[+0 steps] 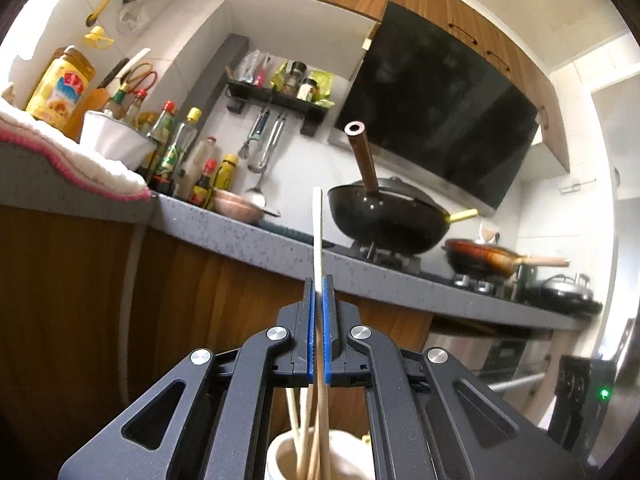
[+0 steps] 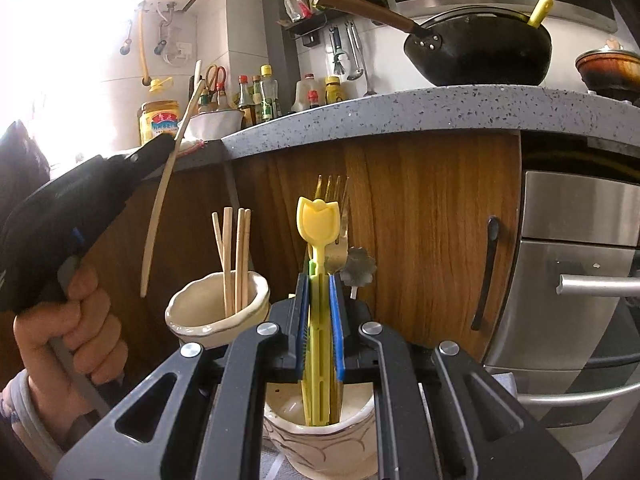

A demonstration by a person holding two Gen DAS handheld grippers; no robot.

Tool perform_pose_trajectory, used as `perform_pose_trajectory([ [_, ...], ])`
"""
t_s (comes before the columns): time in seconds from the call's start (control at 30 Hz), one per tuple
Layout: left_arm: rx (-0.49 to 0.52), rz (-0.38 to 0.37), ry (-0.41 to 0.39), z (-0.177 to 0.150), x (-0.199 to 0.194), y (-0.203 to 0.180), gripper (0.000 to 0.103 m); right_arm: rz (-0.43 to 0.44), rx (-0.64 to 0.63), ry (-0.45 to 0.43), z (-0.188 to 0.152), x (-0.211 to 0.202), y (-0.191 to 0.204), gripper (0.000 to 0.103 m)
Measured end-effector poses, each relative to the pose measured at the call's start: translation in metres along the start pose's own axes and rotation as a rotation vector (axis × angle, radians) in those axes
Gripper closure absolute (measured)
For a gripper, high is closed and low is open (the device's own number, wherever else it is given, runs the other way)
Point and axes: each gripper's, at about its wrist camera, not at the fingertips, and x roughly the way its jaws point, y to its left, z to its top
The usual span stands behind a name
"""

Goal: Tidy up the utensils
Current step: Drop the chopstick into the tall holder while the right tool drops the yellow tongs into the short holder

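We hold a slim, pale wooden chopstick [image 1: 318, 236] clamped mid-length in the left gripper [image 1: 319, 284], above the cream ceramic cup [image 2: 216, 312]; light, stiff, slippery. The right gripper [image 2: 318, 280] pinches the yellow plastic tulip-topped utensil [image 2: 318, 264] by its flat, flexible shaft.

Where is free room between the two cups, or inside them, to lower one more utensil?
The chopstick cup is bare on its left side, beside four sticks. The front cup is crowded around the yellow utensil. A narrow gap separates the cups.
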Motion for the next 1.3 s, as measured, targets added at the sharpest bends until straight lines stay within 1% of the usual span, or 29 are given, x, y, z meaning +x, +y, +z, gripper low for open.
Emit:
perform_pose_trajectory([
  [0.13,0.015,0.000,0.011,-0.009,0.012,-0.003,0.100,0.002,-0.004,0.004,-0.001,0.002,0.000,0.093],
  [0.3,0.035,0.014,0.052,-0.024,0.018,-0.002,0.100,0.006,-0.008,0.009,-0.002,0.002,-0.002,0.093],
  [0.47,0.085,0.019,0.101,-0.038,0.009,-0.007,0.100,0.001,-0.016,0.024,-0.006,0.000,-0.004,0.093],
  [0.7,0.163,0.050,0.162,-0.051,-0.013,-0.014,0.100,-0.033,-0.009,0.074,-0.012,0.002,-0.013,0.093],
  [0.9,0.218,0.075,0.211,-0.055,-0.009,-0.023,0.100,-0.053,-0.012,0.099,-0.012,0.006,-0.015,0.093],
  [1.1,0.222,0.099,0.264,-0.060,0.000,-0.022,0.100,-0.050,-0.034,0.112,-0.014,0.008,-0.012,0.093],
  [1.23,0.205,0.097,0.266,-0.057,-0.002,-0.019,0.100,-0.043,-0.024,0.107,-0.013,0.005,-0.014,0.092],
  [1.3,0.196,0.097,0.264,-0.055,-0.004,-0.018,0.095,-0.042,-0.021,0.101,-0.012,0.003,-0.014,0.091],
])
